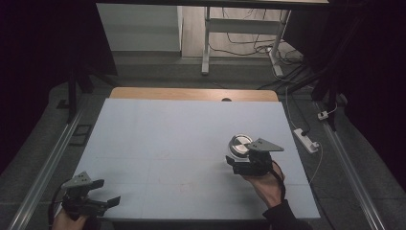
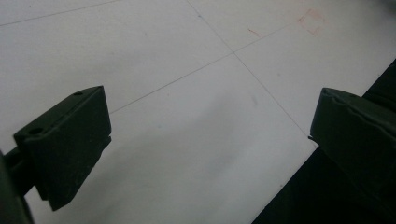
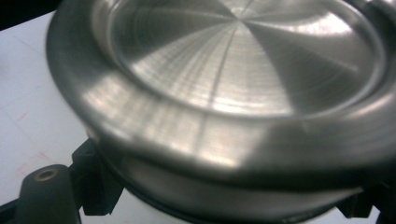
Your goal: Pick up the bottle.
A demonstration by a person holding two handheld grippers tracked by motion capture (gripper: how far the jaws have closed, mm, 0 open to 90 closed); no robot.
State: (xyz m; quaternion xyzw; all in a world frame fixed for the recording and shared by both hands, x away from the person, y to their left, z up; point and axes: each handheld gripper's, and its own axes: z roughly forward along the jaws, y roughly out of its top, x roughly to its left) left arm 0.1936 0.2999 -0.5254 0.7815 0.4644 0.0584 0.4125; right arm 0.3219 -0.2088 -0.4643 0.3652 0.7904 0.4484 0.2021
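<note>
White table: right gripper grips tilted steel dish.

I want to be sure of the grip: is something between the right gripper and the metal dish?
Nothing visible does. The right gripper is already shut on the metal dish, whose rim sits right at its jaws in the right gripper view. The white table around the dish is bare.

round shiny steel dish, tilted, held above the table's right side
</note>
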